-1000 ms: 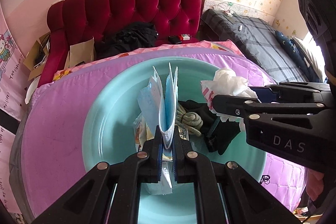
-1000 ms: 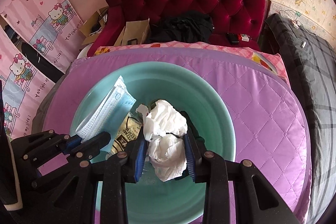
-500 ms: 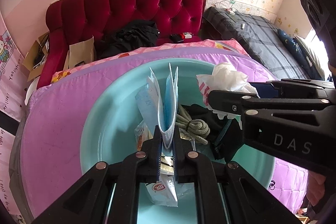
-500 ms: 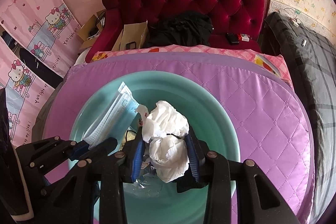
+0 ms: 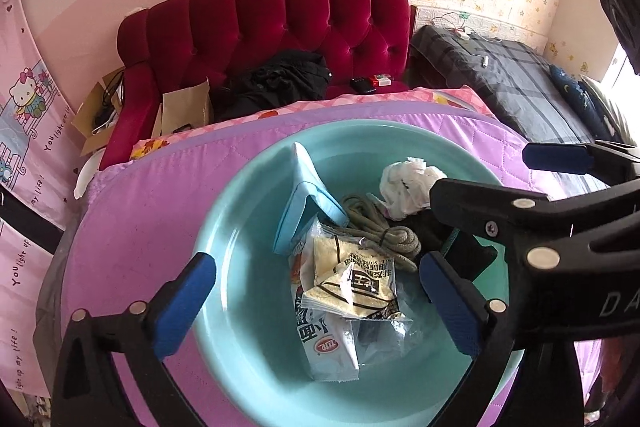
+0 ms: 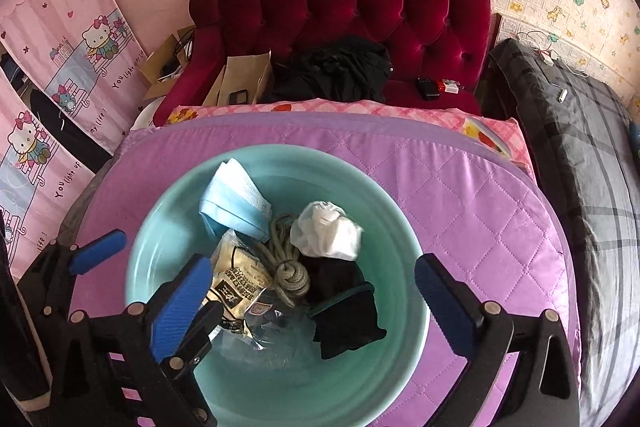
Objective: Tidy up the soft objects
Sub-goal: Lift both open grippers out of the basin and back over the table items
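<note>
A teal basin (image 5: 224, 259) (image 6: 400, 239) sits on a purple quilted mat. In it lie a blue face mask (image 5: 304, 203) (image 6: 234, 201), a crumpled white tissue (image 5: 406, 187) (image 6: 326, 235), a coiled grey rope (image 5: 384, 235) (image 6: 290, 267), a black sock (image 6: 344, 307) and snack packets (image 5: 352, 283) (image 6: 236, 279). My left gripper (image 5: 316, 291) is open and empty above the basin's near side. My right gripper (image 6: 312, 301) is open and empty above the basin; it also shows in the left wrist view (image 5: 516, 183) at the right.
The purple mat (image 6: 472, 211) lies on a pink bedspread. Behind stand a red tufted sofa (image 6: 360, 11) with black clothes (image 6: 336, 71) and a paper bag (image 6: 240, 79). A grey plaid bed (image 6: 580, 147) is at the right. Pink cartoon curtains (image 6: 60, 67) hang at the left.
Both grippers have opened. The left let go of the blue mask and the right let go of the white tissue; both now lie in the basin. The grippers have pulled back and up.
</note>
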A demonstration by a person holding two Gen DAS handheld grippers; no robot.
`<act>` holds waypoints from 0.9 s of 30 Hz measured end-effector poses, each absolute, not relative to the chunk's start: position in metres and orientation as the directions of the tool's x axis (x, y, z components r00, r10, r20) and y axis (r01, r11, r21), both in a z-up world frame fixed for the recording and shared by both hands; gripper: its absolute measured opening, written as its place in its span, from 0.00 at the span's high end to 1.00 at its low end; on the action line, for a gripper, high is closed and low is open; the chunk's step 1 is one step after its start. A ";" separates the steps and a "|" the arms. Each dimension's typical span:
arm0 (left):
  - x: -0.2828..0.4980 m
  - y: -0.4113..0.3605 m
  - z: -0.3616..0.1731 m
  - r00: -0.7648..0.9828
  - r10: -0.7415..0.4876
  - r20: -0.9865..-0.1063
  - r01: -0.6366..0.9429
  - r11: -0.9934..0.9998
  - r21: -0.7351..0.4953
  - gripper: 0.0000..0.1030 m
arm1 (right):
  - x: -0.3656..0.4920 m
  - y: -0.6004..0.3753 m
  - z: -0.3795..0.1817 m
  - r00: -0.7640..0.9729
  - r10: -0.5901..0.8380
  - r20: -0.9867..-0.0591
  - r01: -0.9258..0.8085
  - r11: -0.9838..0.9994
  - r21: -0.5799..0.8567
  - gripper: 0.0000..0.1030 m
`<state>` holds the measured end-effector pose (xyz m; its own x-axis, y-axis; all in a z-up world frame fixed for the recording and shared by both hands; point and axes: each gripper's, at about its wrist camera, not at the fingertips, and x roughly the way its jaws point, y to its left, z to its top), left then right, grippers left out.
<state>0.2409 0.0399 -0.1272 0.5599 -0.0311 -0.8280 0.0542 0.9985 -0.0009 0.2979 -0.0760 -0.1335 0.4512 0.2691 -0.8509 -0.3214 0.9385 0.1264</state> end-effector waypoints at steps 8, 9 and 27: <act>0.213 0.036 -0.119 0.571 -0.022 -0.821 0.056 0.998 0.012 0.00 | 0.267 -0.088 -0.128 0.448 0.259 -0.856 -0.320 0.940 0.117 0.00; 0.209 0.036 -0.117 0.574 -0.021 -0.818 0.053 0.998 0.012 0.00 | 0.263 -0.091 -0.127 0.448 0.255 -0.857 -0.317 0.941 0.115 0.00; 0.125 0.021 -0.096 0.606 -0.024 -0.795 0.061 0.998 0.017 0.00 | 0.182 -0.133 -0.114 0.465 0.231 -0.855 -0.320 0.944 0.081 0.00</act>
<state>0.1252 0.0209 -0.0956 0.6062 -0.0239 -0.7949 0.0612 0.9980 0.0166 0.1816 -0.1328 -0.1142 0.4646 0.2309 -0.8549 -0.3200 0.9439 0.0810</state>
